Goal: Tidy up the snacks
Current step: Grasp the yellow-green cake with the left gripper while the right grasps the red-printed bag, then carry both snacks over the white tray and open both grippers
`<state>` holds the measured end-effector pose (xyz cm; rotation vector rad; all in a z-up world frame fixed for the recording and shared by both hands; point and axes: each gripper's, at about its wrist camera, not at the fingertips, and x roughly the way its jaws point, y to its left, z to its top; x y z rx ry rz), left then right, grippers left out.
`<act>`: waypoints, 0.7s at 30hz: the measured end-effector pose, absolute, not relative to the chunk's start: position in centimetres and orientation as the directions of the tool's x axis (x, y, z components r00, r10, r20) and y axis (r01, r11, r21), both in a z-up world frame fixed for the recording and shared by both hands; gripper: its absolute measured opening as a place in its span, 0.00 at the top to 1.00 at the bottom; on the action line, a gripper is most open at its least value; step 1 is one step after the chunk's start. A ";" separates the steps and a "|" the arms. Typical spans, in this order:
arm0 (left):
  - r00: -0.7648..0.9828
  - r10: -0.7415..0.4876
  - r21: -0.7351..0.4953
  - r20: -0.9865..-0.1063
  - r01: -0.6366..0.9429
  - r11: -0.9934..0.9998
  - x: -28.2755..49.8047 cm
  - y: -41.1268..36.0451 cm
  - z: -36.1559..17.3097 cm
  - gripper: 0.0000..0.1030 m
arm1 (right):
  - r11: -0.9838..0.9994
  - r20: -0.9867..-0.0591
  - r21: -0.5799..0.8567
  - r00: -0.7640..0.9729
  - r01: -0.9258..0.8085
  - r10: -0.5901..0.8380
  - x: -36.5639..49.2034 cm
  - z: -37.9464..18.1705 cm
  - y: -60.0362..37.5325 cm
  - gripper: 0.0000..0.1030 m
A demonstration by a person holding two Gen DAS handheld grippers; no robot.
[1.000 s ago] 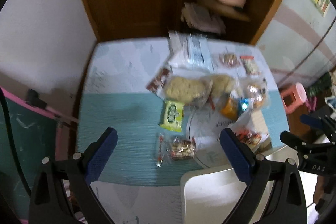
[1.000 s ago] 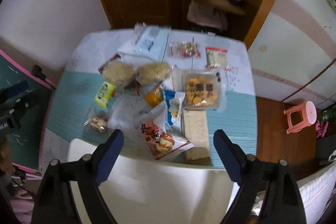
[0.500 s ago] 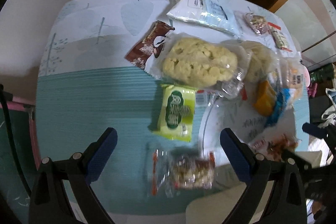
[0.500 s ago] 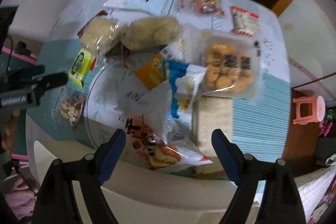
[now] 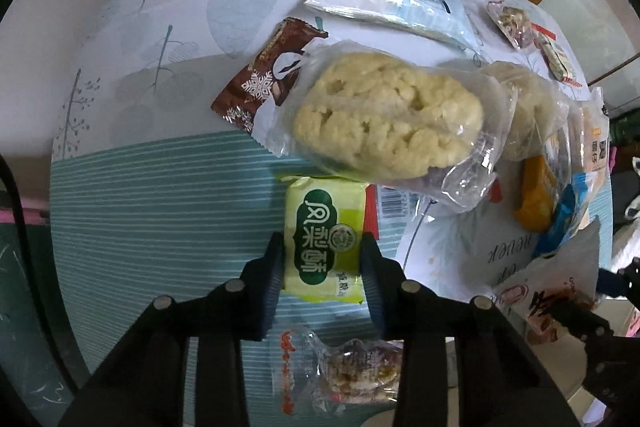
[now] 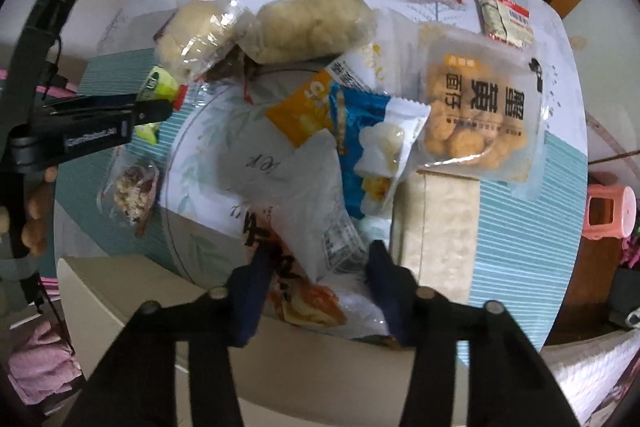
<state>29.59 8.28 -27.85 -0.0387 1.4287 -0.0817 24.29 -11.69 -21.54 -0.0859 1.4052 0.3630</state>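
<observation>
Left gripper (image 5: 322, 255), jaws just closing, pinches the green packet (image 5: 323, 235); right gripper (image 6: 318, 267), also closing, seemingly clamps a white bag (image 6: 316, 227).

A table (image 5: 160, 187) (teal-striped cloth, leaf print at the back) carries scattered snack packets (image 6: 476, 107) and a round tray (image 6: 192, 211).

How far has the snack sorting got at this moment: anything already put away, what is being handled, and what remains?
Nothing looks sorted yet: the packets lie loosely heaped on the table. In hand: the left gripper has just closed on the green pastry packet; the right gripper has just closed on the white and red snack bag. Left: the puffed rice cakes, brown wrapper, nut bar, fried snack pack and others.
</observation>
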 end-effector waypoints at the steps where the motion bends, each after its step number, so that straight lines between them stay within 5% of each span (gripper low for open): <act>1: 0.144 -0.074 -0.071 -0.987 0.031 0.997 29.5 8.3 -27.9 0.67 | 0.942 -0.973 0.151 0.125 -0.299 0.196 24.3 -21.2 -11.7 0.73; 9: 0.250 -0.073 -0.069 -0.965 0.022 0.997 27.4 8.4 -23.6 0.67 | 0.938 -0.942 0.141 0.250 -0.316 0.226 22.7 -17.4 -12.4 0.77; 21: 0.473 -0.109 -0.049 -0.874 0.137 0.989 18.9 5.6 -8.4 0.67 | 0.949 -0.836 0.190 0.465 -0.252 0.291 17.5 -6.8 -15.0 0.77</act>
